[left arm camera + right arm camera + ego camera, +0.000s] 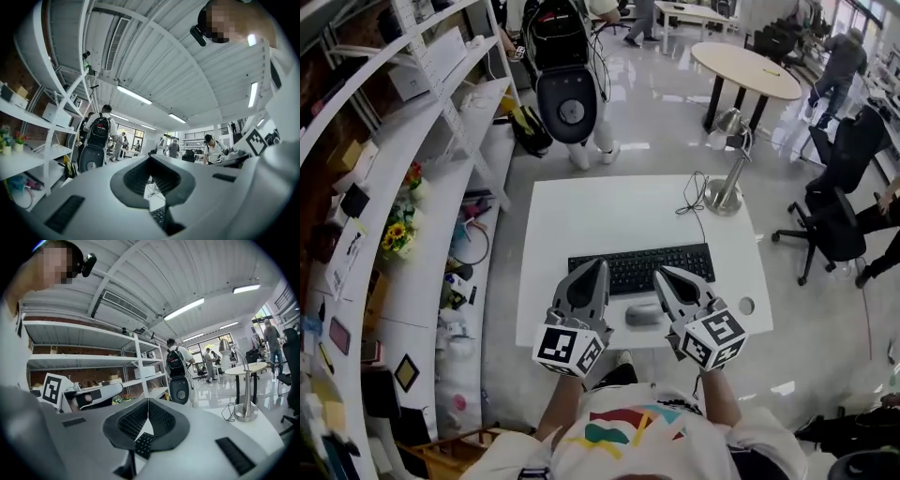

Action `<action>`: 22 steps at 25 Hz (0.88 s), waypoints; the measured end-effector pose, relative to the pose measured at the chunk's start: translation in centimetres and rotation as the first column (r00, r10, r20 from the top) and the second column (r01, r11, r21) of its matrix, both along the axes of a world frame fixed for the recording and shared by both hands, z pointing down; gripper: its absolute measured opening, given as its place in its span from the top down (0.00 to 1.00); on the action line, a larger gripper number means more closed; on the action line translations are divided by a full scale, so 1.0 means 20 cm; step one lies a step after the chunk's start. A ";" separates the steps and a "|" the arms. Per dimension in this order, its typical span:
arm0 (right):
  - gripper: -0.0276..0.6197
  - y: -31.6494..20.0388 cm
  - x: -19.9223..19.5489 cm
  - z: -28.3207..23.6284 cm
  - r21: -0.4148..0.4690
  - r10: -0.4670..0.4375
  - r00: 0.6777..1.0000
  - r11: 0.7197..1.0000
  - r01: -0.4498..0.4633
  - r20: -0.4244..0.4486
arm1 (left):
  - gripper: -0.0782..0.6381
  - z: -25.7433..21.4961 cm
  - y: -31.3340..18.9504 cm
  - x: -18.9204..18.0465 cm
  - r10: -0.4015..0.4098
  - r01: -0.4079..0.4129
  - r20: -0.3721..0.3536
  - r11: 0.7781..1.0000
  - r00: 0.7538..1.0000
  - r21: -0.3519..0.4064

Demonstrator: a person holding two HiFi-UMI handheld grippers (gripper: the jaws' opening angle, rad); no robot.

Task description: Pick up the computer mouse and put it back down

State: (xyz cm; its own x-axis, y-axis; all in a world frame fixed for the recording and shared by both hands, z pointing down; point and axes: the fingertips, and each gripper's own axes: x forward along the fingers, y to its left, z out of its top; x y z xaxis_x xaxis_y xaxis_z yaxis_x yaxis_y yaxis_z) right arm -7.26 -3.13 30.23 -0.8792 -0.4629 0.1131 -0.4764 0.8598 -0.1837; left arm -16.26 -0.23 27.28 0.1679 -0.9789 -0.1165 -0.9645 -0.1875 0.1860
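Observation:
A grey computer mouse lies on the white table, just in front of a black keyboard. My left gripper hovers to the mouse's left and my right gripper to its right, both pointing away from me over the keyboard. Neither touches the mouse. In the left gripper view the left gripper is shut with nothing in it, and a strip of keyboard shows below. The right gripper is likewise shut and empty above the keyboard. Neither gripper view shows the mouse.
A metal desk lamp with its cable stands at the table's far right corner. White shelves full of small items run along the left. Beyond the table are a person with a backpack, a round table and black office chairs.

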 end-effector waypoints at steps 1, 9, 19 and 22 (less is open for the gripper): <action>0.94 -0.06 -0.03 0.00 -0.003 0.003 1.000 1.000 -0.003 -0.008 | 0.83 0.01 -0.06 -0.03 0.008 -0.008 -0.009 1.000 1.000 -0.005; 0.94 -0.32 -0.16 0.06 0.027 -0.049 0.991 0.998 0.053 -0.128 | 0.83 0.06 -0.40 -0.19 0.019 -0.020 -0.044 0.999 0.999 -0.025; 0.94 -0.40 -0.11 0.06 0.053 -0.202 0.963 0.975 0.214 -0.177 | 0.83 0.12 -0.44 -0.05 0.001 -0.002 -0.010 0.998 1.000 -0.066; 0.94 -0.43 -0.05 0.12 0.029 -0.235 0.942 0.968 0.249 -0.241 | 0.83 0.16 -0.42 -0.03 -0.036 0.036 -0.007 0.995 0.999 -0.097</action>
